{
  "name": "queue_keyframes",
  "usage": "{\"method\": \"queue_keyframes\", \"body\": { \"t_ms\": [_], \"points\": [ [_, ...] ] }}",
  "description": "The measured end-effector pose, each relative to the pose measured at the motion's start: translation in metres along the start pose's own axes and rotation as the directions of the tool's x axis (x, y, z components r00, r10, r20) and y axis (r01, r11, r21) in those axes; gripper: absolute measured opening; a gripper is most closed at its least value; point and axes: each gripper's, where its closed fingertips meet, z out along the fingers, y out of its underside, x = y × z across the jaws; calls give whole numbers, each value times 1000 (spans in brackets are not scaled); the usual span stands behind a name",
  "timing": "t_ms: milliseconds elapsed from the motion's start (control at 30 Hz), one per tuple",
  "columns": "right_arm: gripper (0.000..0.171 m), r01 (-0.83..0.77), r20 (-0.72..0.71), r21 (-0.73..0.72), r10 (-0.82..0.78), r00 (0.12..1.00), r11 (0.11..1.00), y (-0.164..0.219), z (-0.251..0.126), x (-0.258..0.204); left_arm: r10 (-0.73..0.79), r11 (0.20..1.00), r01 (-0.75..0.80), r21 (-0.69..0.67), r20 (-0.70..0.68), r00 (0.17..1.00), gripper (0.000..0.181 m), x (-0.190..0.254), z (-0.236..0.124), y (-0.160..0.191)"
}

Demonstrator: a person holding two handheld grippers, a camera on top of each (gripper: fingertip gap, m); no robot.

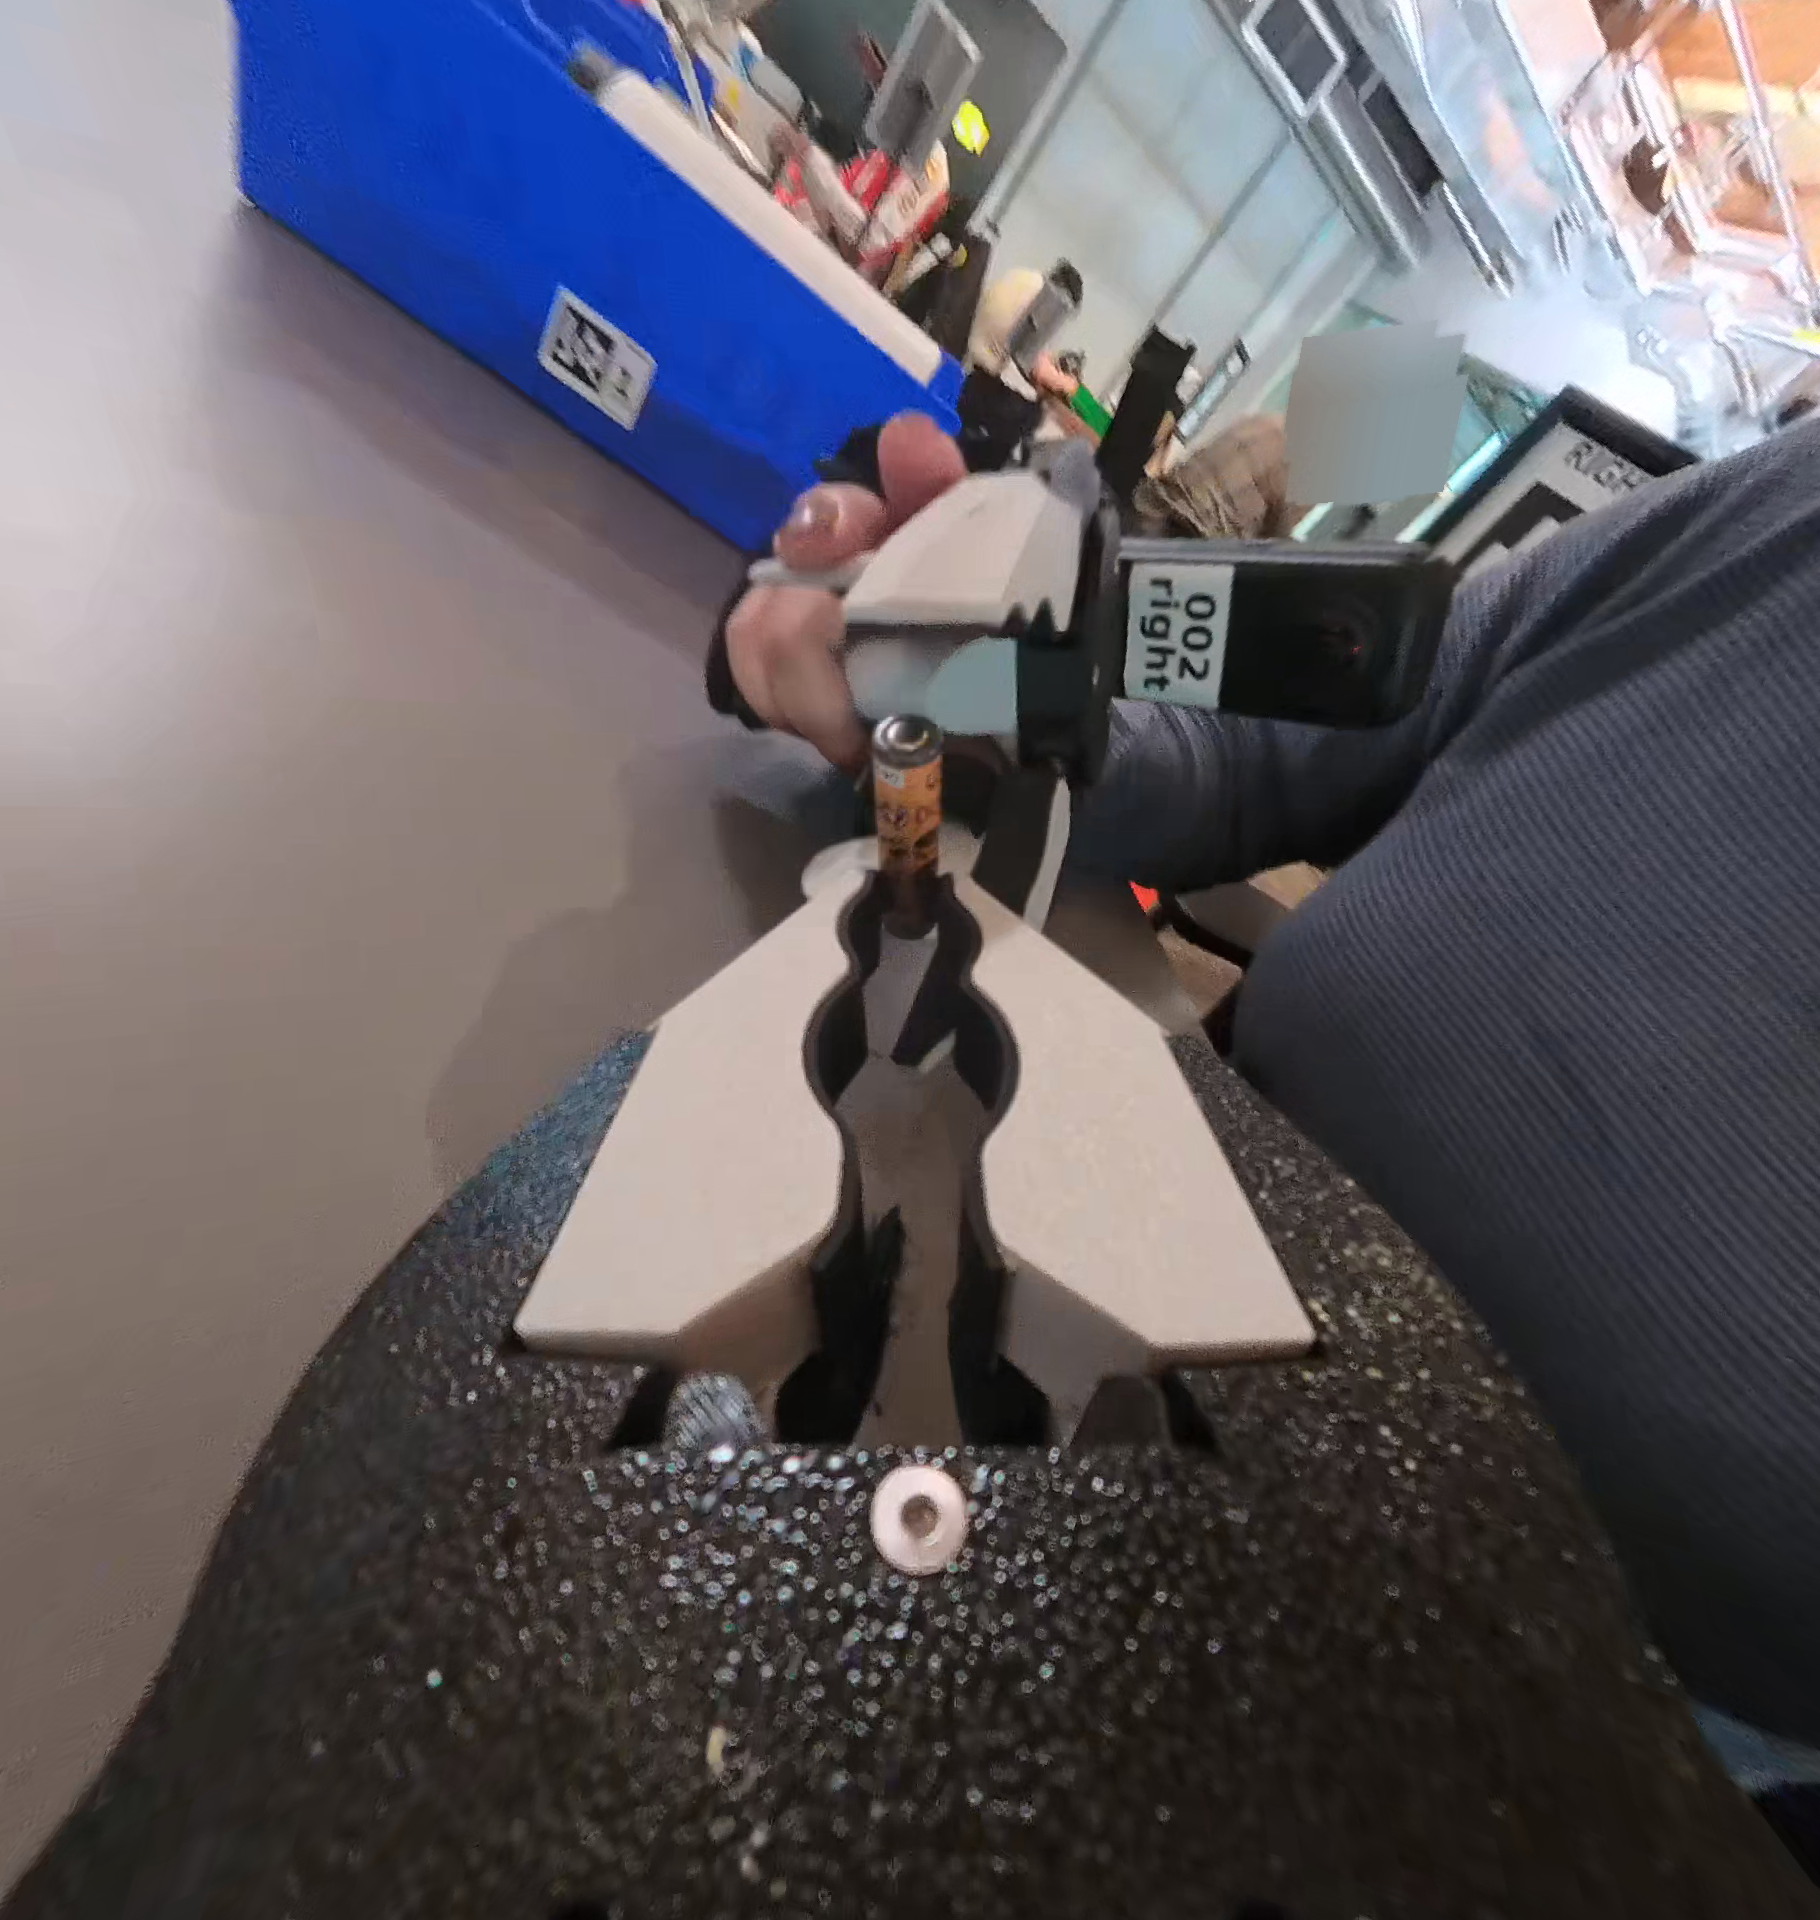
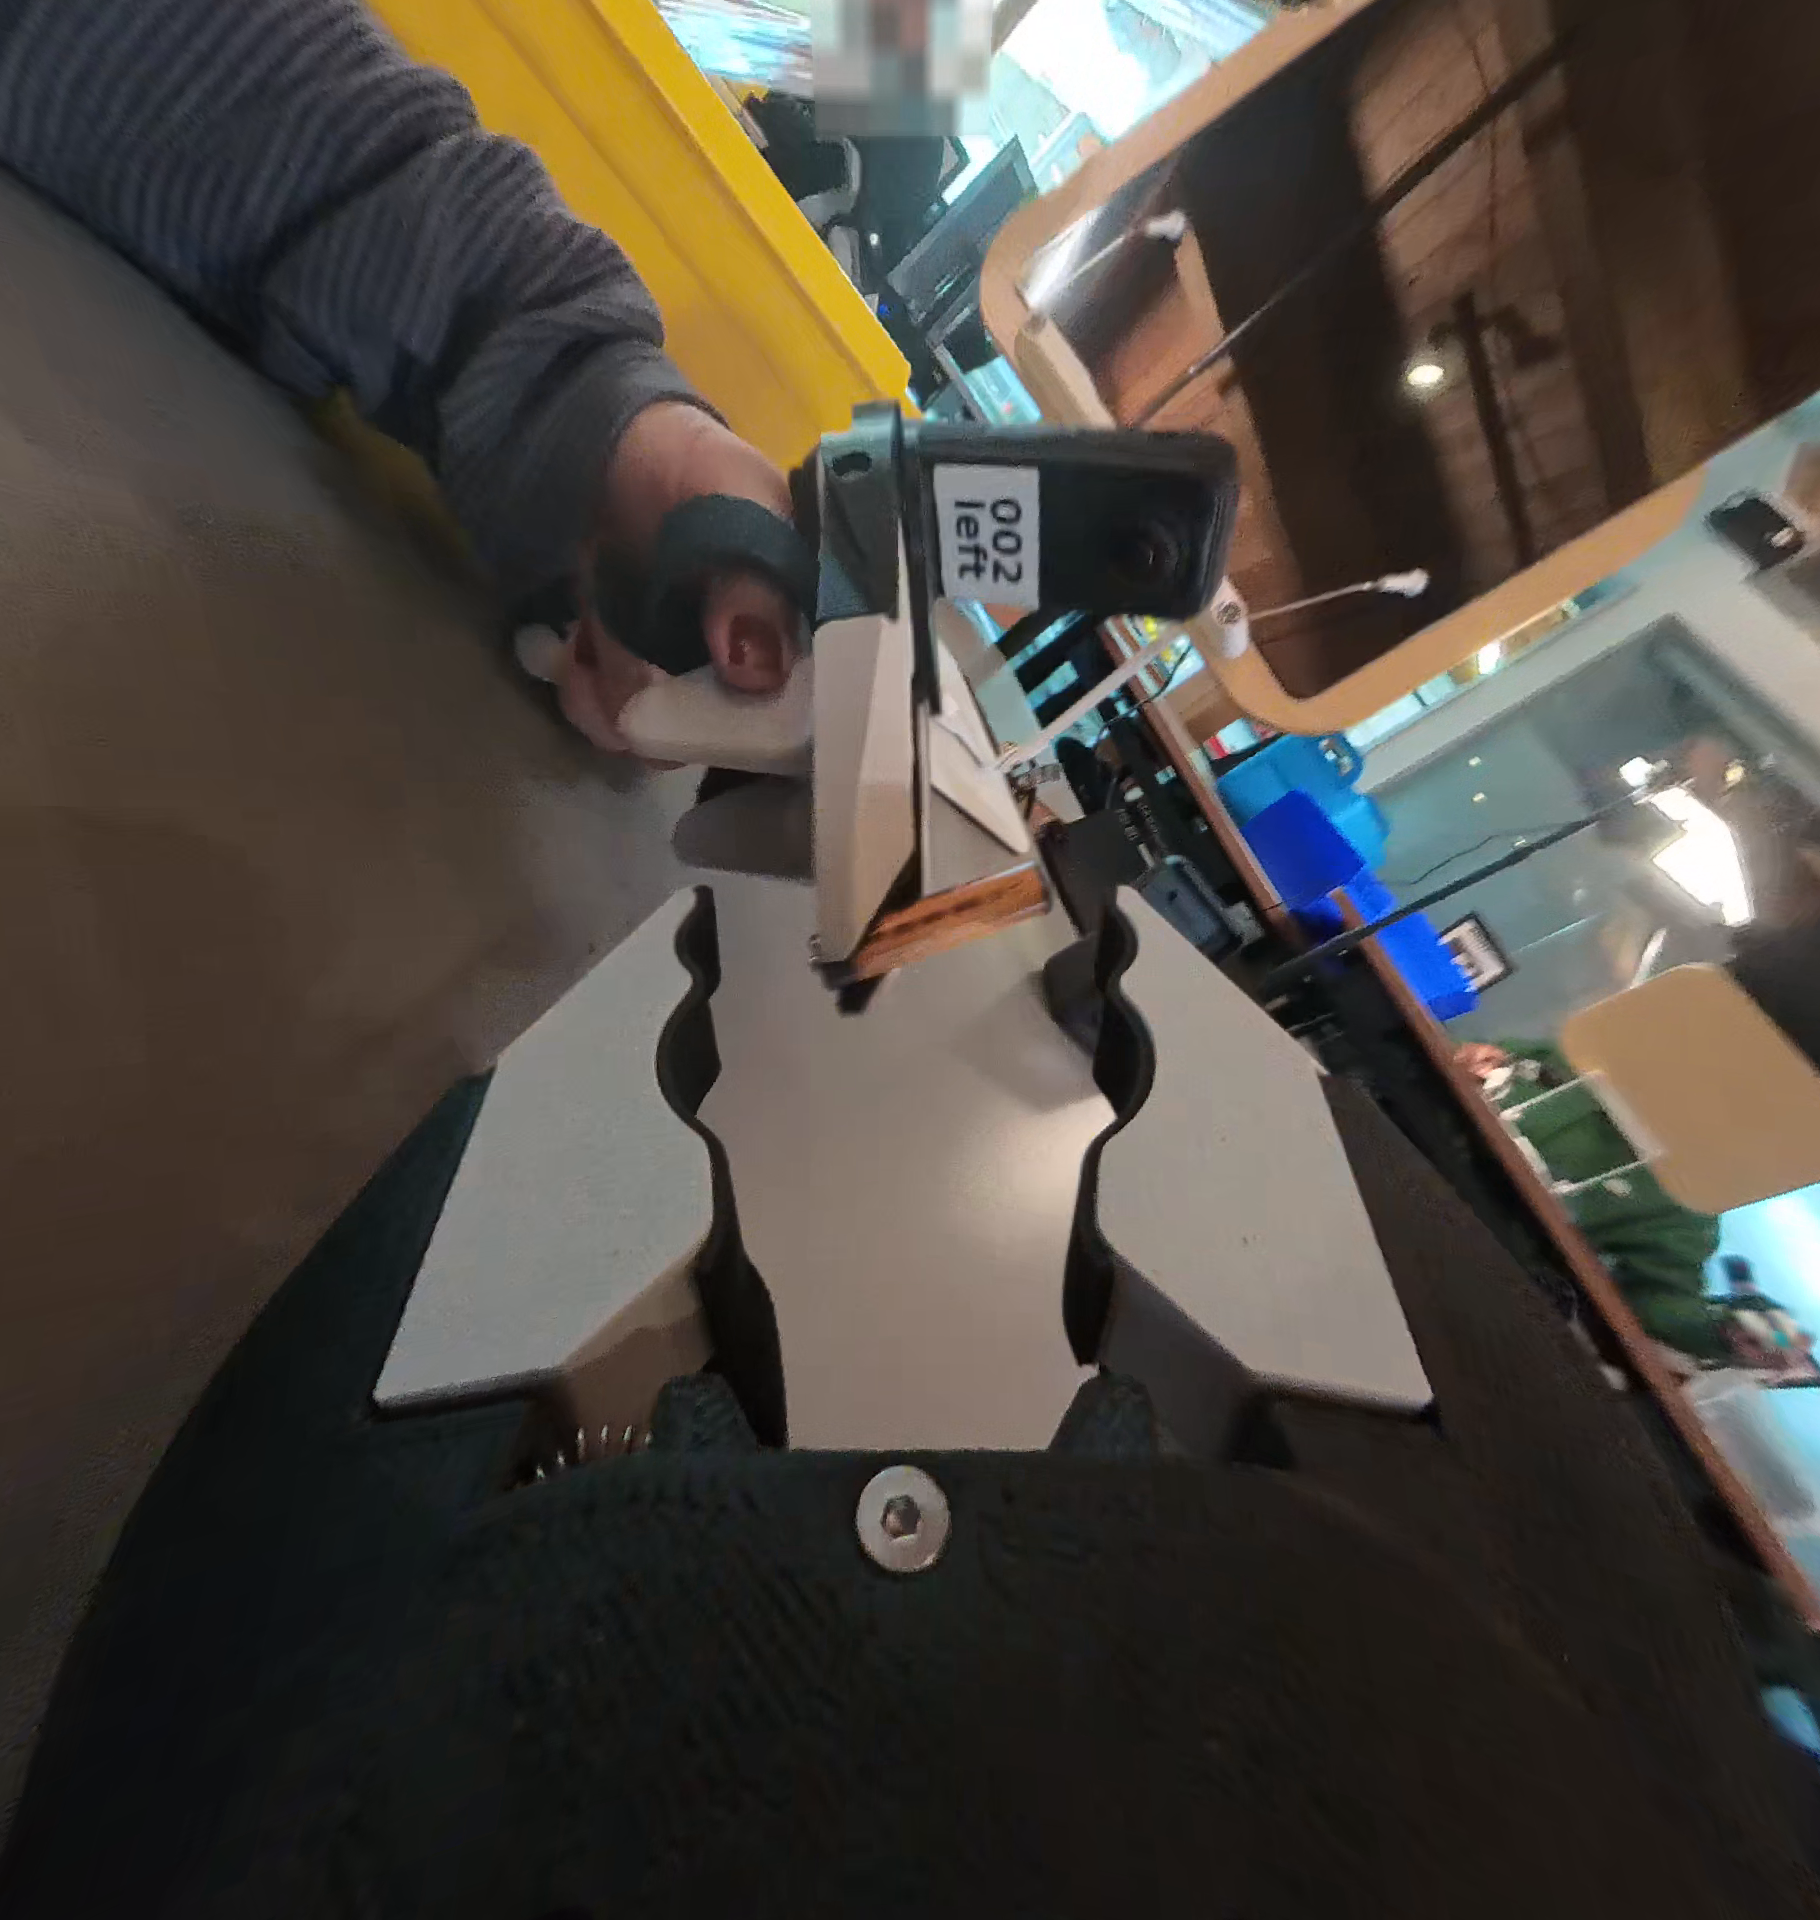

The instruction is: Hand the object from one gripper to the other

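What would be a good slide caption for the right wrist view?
Open right hand-held gripper approaching a battery pinched by the left hand-held gripper.

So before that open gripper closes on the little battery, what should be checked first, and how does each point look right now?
1. Left gripper shut on the battery: ok.
2. Right gripper open wide enough: ok.
3. Battery end sticks out free to grab: ok.
4. Battery between the right fingers: not ok, it lies just past the tips.
5. Right fingers clear of the left ones: ok for now, though close.
6. Battery aligned with a pad notch: cannot tell.
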Motion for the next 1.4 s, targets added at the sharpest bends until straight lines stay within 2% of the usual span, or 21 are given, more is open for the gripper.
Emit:
{"method": "queue_keyframes", "body": {
  "t_ms": [100,333,467,533,600,633,667,733,800,867,1000,1100,1133,1200,1300,1400],
  "points": [
    [66,33,-7,10,-33,999,999,-3,-2,1,-13,999,12,-38,-34,999,8,5,3,6],
    [48,54,28,8,-54,998,999,-4,-2,-6,-41,999,39,-33,-70,997,8,9,2,6],
    [47,-97,39,-23,98,994,995,-1,0,2,-30,999,32,34,-60,998,12,8,0,-3],
    [47,-198,-7,-72,198,980,978,10,0,15,1,992,3,125,-31,1000,46,6,-5,-16],
    [47,-304,-52,-108,300,953,947,22,-1,26,91,969,-100,227,49,995,63,3,-11,-31],
    [47,-374,-53,-102,370,927,922,24,-2,29,166,946,-194,261,123,978,64,1,-15,-39],
    [47,-447,-52,-93,444,894,889,25,-3,32,252,915,-303,267,207,945,64,1,-18,-43],
    [47,-574,-19,-71,574,819,816,25,-4,34,419,848,-502,170,368,830,54,-3,-19,-41],
    [47,-676,24,-53,678,734,735,23,-4,35,538,791,-611,33,437,721,43,-7,-13,-33],
    [47,-756,86,-59,758,646,652,22,-4,31,626,733,-674,-95,482,613,42,-14,-5,-26],
    [47,-848,198,-106,847,494,520,18,-3,19,805,502,-775,-385,536,255,39,-28,-2,-21],
    [47,-871,250,-139,868,429,471,15,-2,11,860,328,-781,-532,511,13,35,-29,-3,-23],
    [47,-873,262,-147,869,420,466,14,-2,9,865,290,-782,-552,500,-32,34,-27,-2,-24],
    [47,-872,280,-163,869,407,461,13,-2,5,872,258,-788,-559,486,-59,28,-24,2,-23],
    [47,-869,297,-180,868,398,460,11,-1,1,866,244,-788,-565,492,-84,14,-23,0,-26],
    [47,-873,302,-171,868,394,456,10,-1,2,865,249,-791,-558,496,-78,13,-23,-1,-27]
  ]
}}
